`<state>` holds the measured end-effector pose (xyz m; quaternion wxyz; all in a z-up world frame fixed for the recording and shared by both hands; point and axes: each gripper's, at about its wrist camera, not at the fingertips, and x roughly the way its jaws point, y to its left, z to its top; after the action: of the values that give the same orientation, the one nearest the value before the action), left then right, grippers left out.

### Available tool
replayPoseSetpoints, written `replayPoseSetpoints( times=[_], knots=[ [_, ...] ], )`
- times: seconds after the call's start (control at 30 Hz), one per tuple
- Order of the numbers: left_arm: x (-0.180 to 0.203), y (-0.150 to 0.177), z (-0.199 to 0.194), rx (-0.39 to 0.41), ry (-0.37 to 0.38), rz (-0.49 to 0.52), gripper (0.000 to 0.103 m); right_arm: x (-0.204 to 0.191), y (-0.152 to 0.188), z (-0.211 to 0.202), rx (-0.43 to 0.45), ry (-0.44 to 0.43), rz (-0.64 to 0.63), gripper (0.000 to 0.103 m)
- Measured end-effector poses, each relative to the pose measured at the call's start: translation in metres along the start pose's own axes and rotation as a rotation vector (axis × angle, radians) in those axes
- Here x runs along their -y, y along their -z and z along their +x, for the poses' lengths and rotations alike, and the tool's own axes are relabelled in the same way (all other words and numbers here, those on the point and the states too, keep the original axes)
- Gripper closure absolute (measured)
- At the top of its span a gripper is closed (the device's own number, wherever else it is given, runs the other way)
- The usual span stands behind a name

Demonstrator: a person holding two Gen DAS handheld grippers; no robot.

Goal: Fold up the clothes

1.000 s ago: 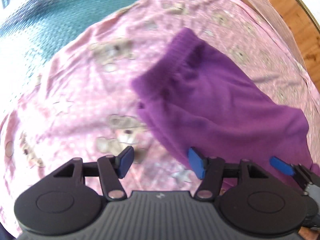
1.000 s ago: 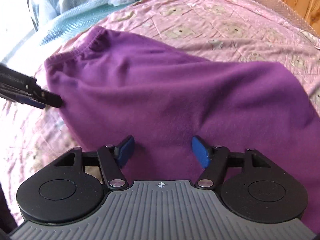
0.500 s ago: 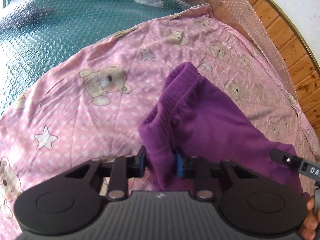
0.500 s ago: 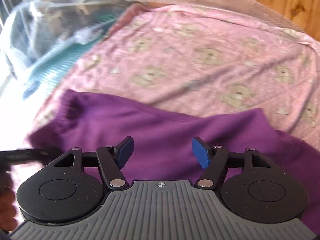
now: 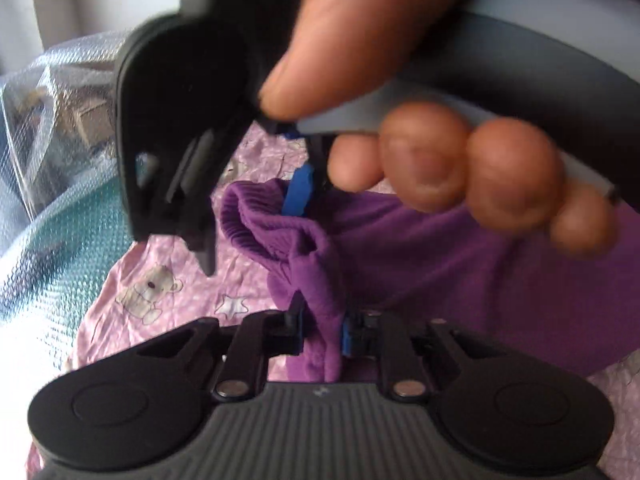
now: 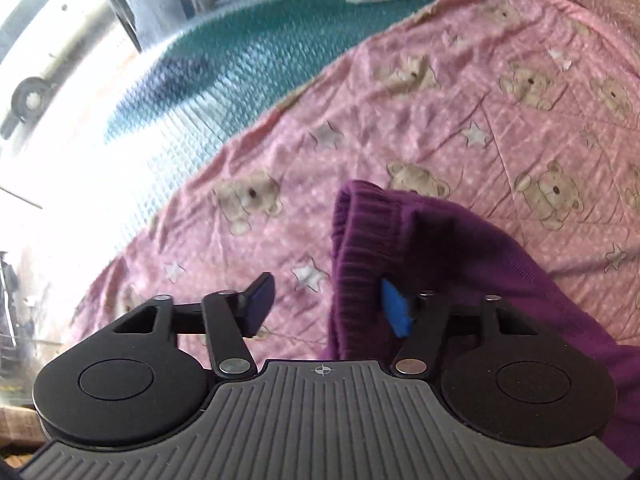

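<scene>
A purple garment [image 5: 420, 264] lies on a pink teddy-bear quilt [image 5: 168, 280]. My left gripper [image 5: 322, 328] is shut on a raised fold at the garment's edge, just below the ribbed waistband [image 5: 256, 220]. In the right wrist view my right gripper [image 6: 326, 308] is open. The waistband [image 6: 360, 240] sits between its fingers, against the right blue pad [image 6: 394, 312]. In the left wrist view the right gripper hangs close above the cloth, held by a person's hand [image 5: 460, 168]. One blue pad [image 5: 298, 194] touches the waistband there.
The quilt [image 6: 440, 120] covers most of the bed. Past its far edge is a teal surface under bubble wrap [image 6: 240, 52], with clear plastic bags [image 5: 48, 128] behind it. The hand and the right gripper's body block the upper half of the left wrist view.
My left gripper stays shut on the garment's edge. My right gripper has swung from the garment's middle over to the waistband, close in front of the left camera.
</scene>
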<state>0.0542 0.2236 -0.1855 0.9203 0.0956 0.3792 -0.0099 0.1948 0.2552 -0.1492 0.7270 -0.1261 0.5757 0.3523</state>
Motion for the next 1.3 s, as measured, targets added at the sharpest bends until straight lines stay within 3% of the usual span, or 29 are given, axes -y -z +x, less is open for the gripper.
replayPoseSetpoints(
  times=[0.07,0.1,0.27,0.37,0.4,0.53,0.63,0.87,0.9,0.93,0.97,1.0,1.1,1.23,1.27,1.3],
  knots=[
    [0.009,0.001,-0.002,0.016,-0.017,0.046,0.087,0.01,0.014,-0.018,0.054,0.024,0.016,0.089],
    [0.013,0.001,-0.006,0.032,-0.022,0.065,0.087,0.015,0.021,-0.026,0.081,0.037,0.024,0.093],
    [0.051,-0.018,-0.042,0.164,0.057,0.165,0.087,0.082,0.083,-0.1,0.252,0.004,0.202,0.097],
    [0.09,-0.028,-0.057,0.197,0.179,0.239,0.084,0.142,0.144,-0.132,0.319,-0.01,0.385,0.097],
    [0.104,-0.03,-0.061,0.199,0.226,0.263,0.079,0.162,0.165,-0.14,0.335,-0.01,0.448,0.097],
    [0.133,-0.025,-0.058,0.138,0.35,0.274,0.073,0.24,0.242,-0.11,0.332,-0.02,0.677,0.097],
    [0.124,-0.023,-0.053,0.083,0.387,0.235,0.073,0.267,0.275,-0.084,0.338,-0.037,0.77,0.096],
    [0.104,-0.019,-0.042,-0.048,0.47,0.142,0.073,0.275,0.3,-0.085,0.48,-0.162,0.884,0.094],
    [0.101,-0.019,-0.041,-0.067,0.482,0.129,0.071,0.277,0.304,-0.087,0.498,-0.171,0.905,0.081],
    [0.099,-0.019,-0.04,-0.083,0.488,0.125,0.068,0.278,0.31,-0.09,0.523,-0.173,0.94,0.075],
    [0.101,-0.021,-0.039,-0.093,0.473,0.148,0.057,0.279,0.316,-0.092,0.544,-0.181,0.972,0.059],
    [0.103,-0.022,-0.037,-0.099,0.448,0.172,0.055,0.278,0.32,-0.093,0.549,-0.21,0.982,0.047],
    [0.103,-0.036,-0.034,-0.096,0.417,0.143,0.055,0.261,0.324,-0.093,0.516,-0.221,0.934,0.031],
    [0.094,-0.06,-0.013,-0.115,0.395,0.016,0.053,0.215,0.311,-0.087,0.434,-0.036,0.715,0.03],
    [0.09,-0.067,-0.005,-0.123,0.392,-0.024,0.053,0.205,0.307,-0.085,0.42,0.012,0.659,0.039],
    [0.087,-0.075,0.005,-0.131,0.398,-0.055,0.053,0.199,0.307,-0.084,0.417,0.052,0.627,0.061]
  ],
)
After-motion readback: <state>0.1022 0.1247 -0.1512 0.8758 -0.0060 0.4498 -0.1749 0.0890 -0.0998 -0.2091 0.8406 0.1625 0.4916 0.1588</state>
